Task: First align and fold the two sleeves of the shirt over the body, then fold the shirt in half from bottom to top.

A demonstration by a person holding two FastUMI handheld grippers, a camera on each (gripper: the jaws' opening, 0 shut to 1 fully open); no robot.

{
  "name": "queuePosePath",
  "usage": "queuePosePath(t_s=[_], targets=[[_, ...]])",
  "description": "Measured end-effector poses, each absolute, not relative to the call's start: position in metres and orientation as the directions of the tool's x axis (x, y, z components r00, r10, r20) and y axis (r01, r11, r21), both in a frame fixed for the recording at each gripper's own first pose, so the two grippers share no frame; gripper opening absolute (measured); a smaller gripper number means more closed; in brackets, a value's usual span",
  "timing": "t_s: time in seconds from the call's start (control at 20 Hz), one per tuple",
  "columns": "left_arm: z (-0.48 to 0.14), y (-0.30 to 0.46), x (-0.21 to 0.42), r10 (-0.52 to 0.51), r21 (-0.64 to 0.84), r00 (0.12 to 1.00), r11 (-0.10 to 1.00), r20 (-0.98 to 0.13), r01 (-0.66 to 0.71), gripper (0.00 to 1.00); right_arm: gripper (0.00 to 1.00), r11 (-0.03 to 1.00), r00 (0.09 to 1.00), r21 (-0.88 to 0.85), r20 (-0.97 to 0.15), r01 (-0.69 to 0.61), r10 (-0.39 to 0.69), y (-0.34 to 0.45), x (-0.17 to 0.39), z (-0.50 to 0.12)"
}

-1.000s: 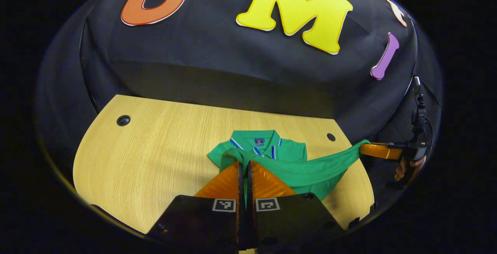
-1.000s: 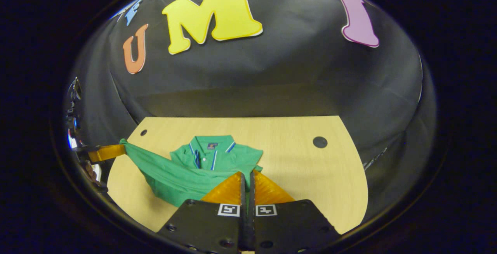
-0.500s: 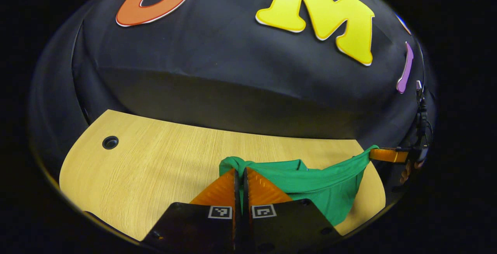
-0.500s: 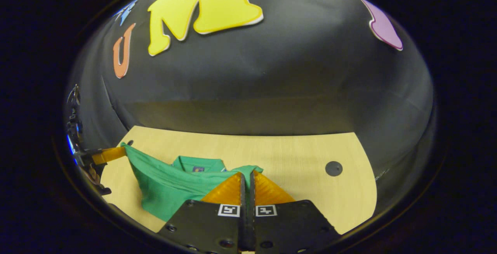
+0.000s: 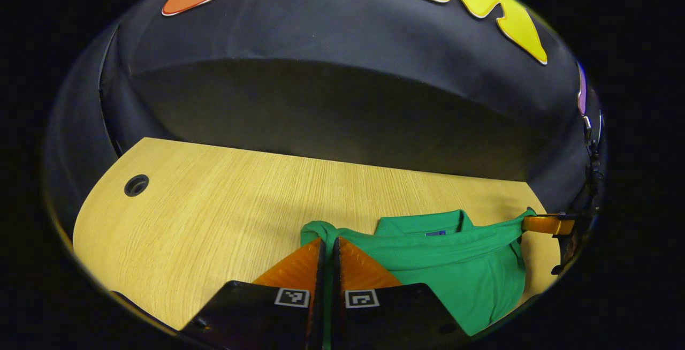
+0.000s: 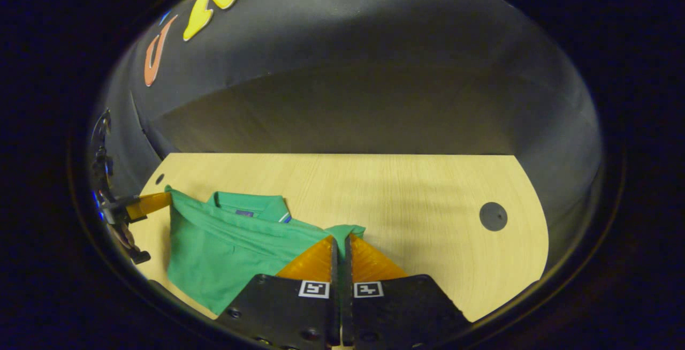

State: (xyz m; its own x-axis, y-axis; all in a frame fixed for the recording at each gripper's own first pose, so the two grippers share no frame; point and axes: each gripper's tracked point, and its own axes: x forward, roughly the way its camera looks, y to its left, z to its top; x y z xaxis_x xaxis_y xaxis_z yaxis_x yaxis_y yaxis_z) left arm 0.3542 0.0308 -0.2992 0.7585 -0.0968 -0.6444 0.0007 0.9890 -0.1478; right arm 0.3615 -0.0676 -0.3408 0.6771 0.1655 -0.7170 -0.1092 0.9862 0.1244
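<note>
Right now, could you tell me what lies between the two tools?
The green polo shirt's folded hem spans left tool to right tool, as the right gripper view shows.

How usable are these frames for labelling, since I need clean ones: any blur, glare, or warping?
Left gripper view: sharp, no glare; fisheye bows the table edge, and the shirt is evenly lit, with the wall dim behind. Right gripper view: equally crisp; table rim curves, soft shadows cross the wood, shirt detail clear.

Both gripper views low over table (image 5: 214,200), facing booth wall; shared: green shirt (image 5: 460,269) (image 6: 225,253), lower frame, close.
</note>
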Motion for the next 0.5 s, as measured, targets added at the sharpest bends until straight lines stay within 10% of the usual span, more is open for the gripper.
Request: queuePosePath(t_s=[0.1,0.2,0.25,0.35,0.5], targets=[[-0.299,0.03,0.354,-0.088,-0.144,0.756,0.99,-0.649,-0.008,0.22,0.08,0.987,0.67,0.116,-0.725,-0.108,0.159,-0.065,0.356,-0.341],[-0.29,0.029,0.35,-0.076,-0.135,0.761,0.991,-0.644,-0.015,0.9,0.17,0.988,0.675,0.111,-0.721,-0.107,0.154,-0.065,0.352,-0.338],[-0.282,0.028,0.348,-0.073,-0.139,0.771,0.99,-0.633,-0.02,0.8,0.24,0.99,0.684,0.104,-0.716,-0.09,0.138,-0.068,0.347,-0.331],[-0.257,0.034,0.342,-0.056,-0.135,0.794,0.99,-0.606,-0.033,1.0,0.59,0.993,0.713,0.09,-0.691,-0.081,0.12,-0.068,0.337,-0.309],[-0.213,0.036,0.332,-0.034,-0.111,0.84,0.993,-0.542,-0.031,1.0,0.99,0.995,0.772,0.05,-0.628,-0.087,0.099,-0.066,0.319,-0.262]])
